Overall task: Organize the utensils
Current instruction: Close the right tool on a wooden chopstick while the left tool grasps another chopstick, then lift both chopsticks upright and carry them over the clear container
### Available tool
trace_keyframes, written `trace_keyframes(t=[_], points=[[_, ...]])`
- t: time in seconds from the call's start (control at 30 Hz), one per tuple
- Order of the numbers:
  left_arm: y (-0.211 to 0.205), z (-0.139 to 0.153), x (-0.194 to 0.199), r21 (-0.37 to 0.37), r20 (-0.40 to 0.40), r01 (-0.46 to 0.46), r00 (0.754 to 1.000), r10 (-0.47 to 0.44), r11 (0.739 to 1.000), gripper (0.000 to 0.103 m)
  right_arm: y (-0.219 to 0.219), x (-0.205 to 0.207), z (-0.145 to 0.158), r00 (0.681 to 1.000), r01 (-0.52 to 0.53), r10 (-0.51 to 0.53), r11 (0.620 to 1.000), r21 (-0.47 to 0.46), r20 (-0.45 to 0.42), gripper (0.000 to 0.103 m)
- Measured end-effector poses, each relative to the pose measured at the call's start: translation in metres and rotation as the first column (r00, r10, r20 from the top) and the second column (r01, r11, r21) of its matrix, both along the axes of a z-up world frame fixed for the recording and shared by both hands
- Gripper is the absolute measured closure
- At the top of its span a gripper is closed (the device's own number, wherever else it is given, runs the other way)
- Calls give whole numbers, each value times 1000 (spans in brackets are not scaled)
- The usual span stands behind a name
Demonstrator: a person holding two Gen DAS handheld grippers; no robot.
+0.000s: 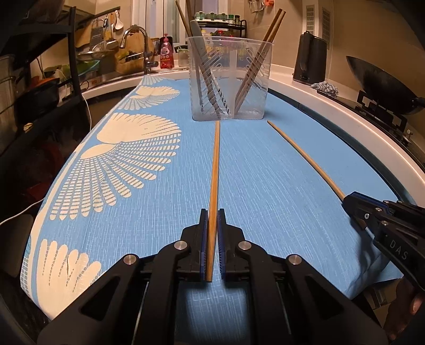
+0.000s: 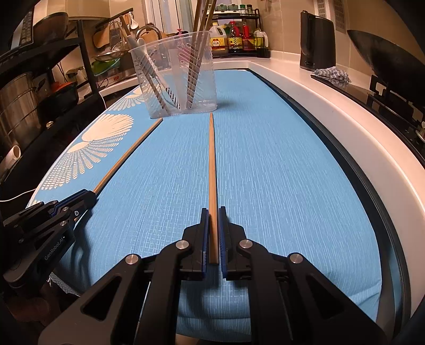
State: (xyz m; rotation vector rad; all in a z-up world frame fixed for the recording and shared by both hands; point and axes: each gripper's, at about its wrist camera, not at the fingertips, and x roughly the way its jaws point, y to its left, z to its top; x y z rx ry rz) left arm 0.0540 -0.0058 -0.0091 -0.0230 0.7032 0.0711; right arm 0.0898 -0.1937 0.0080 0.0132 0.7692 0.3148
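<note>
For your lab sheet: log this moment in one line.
left gripper: shut on chopstick | right gripper: shut on second chopstick | holder: ahead

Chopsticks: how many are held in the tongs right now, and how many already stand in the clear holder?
Held in tongs: 2, one in the left tongs, one in the right tongs
Standing in the clear holder: 4, two left, two right
Total: 6

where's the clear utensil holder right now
The clear utensil holder stands upright at the far end of the blue cloth, dead ahead in both wrist views, just beyond the tips of the two chopsticks the grippers hold.
</note>
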Motion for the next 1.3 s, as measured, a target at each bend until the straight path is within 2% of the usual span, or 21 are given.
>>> trace_keyframes(t=[0.33,0.63,0.97,1.17,1.3], points=[[0,5,0,-6,20,11,1000,-11,1000,96,-2,1,6,1000,-4,4,1000,1,2,97],[0,41,-18,24,128,24,991,-27,999,96,-8,-10,53,995,-8,6,1000,17,103,97],[19,103,-25,10,274,34,961,-36,999,96,-15,-15,118,973,-24,16,999,33,232,97],[29,130,-10,2,313,42,949,-41,999,96,-11,-1,149,959,-46,30,998,49,281,97],[32,142,1,-2,311,56,949,-53,998,96,-4,9,164,953,-67,49,997,50,299,97]])
